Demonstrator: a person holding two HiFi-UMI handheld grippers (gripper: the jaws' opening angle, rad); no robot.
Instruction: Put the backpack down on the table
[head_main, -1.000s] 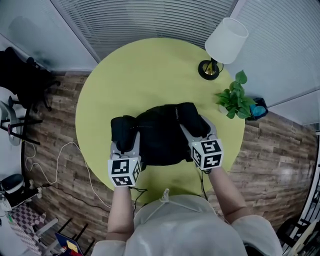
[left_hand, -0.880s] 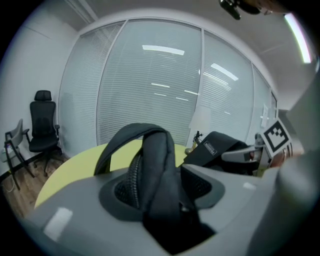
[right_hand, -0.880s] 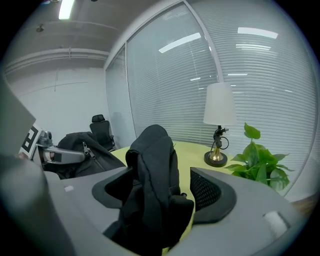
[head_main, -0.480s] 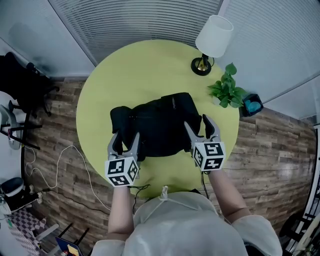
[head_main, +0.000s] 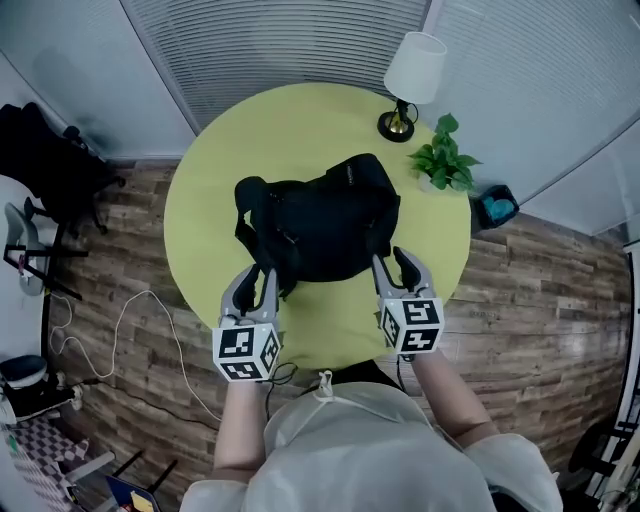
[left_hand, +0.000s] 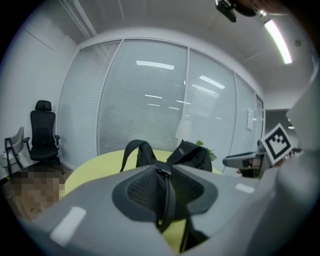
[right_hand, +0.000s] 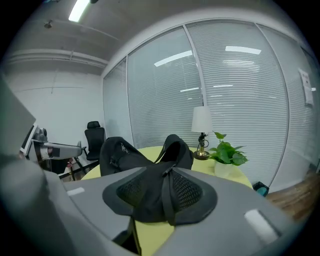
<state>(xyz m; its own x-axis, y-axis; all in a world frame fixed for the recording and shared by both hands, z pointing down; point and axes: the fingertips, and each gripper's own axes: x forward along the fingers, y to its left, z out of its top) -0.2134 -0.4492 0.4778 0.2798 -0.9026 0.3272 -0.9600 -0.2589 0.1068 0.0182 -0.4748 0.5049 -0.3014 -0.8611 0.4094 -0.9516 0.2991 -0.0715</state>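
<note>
Backpack (head_main: 320, 225) is laid at the centre of the tabletop (head_main: 300, 130), clear of lamp (head_main: 412, 80) and plant (head_main: 440, 165) at 1 o'clock. Left tool (head_main: 254, 276) and right tool (head_main: 391, 261) are released, jaws closing on nothing, held at 6 o'clock. Placement is judged done.

My left gripper (head_main: 254, 278) and right gripper (head_main: 392, 260) are pale grey with black mesh-patterned pads. Their jaws are closing with nothing between them, and each carries a cube of black-and-white square markers. The backpack (head_main: 320, 225) is black all over, straps included. The table (head_main: 300, 120) is a plain yellow-green. The lamp (head_main: 412, 75) has a white shade and a dark, brassy base. The plant (head_main: 445, 160) is bright green in a whitish pot. The floor (head_main: 540, 290) is wood planking in mixed browns. The blinds (head_main: 270, 40) are grey-white, finely striped across. A small container (head_main: 495, 208) shows teal. The office chair (left_hand: 42, 132) is black, and my top (head_main: 350, 450) is off-white.
</note>
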